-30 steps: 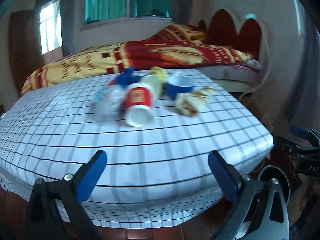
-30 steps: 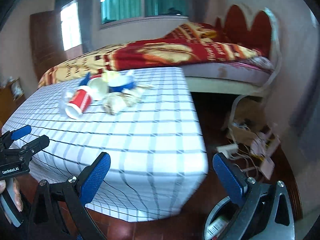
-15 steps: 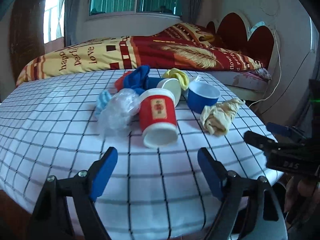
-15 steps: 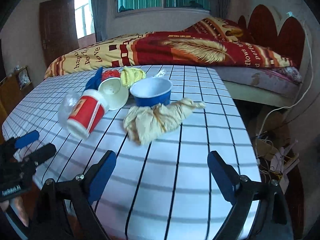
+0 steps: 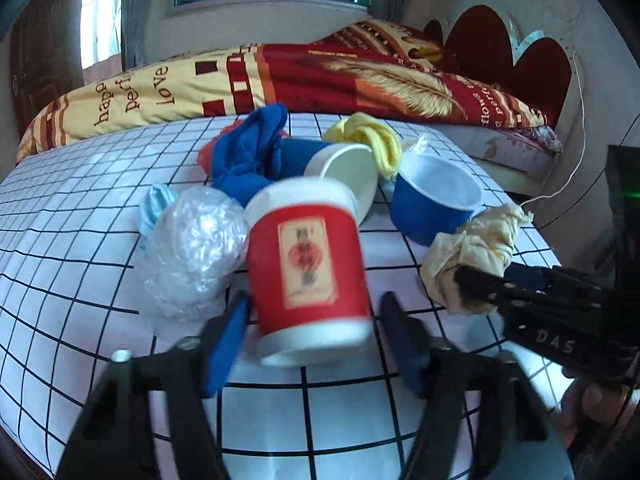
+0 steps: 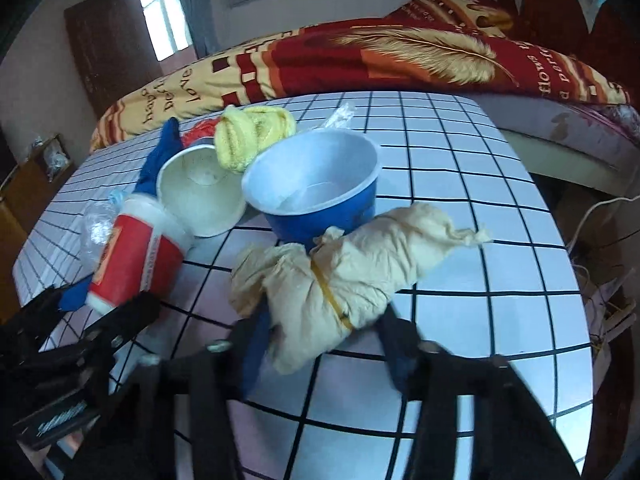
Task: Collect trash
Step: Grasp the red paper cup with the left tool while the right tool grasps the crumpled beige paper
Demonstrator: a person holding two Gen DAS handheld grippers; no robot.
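Both tongs stand released, the left gripper (image 5: 314, 346) straddling the toppled red cup (image 5: 308, 270) and the right gripper (image 6: 322, 350) the crumpled tan wrapper (image 6: 344, 276), so closing carelessly could roll the cup or tear paper across the gridded tablecloth (image 5: 80, 280), the bed (image 5: 280, 76) beyond

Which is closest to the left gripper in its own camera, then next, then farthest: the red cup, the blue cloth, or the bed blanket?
1. Red cup, lying between the left gripper's fingers.
2. Blue cloth, behind the cup, mid-table.
3. Bed blanket, beyond the table.
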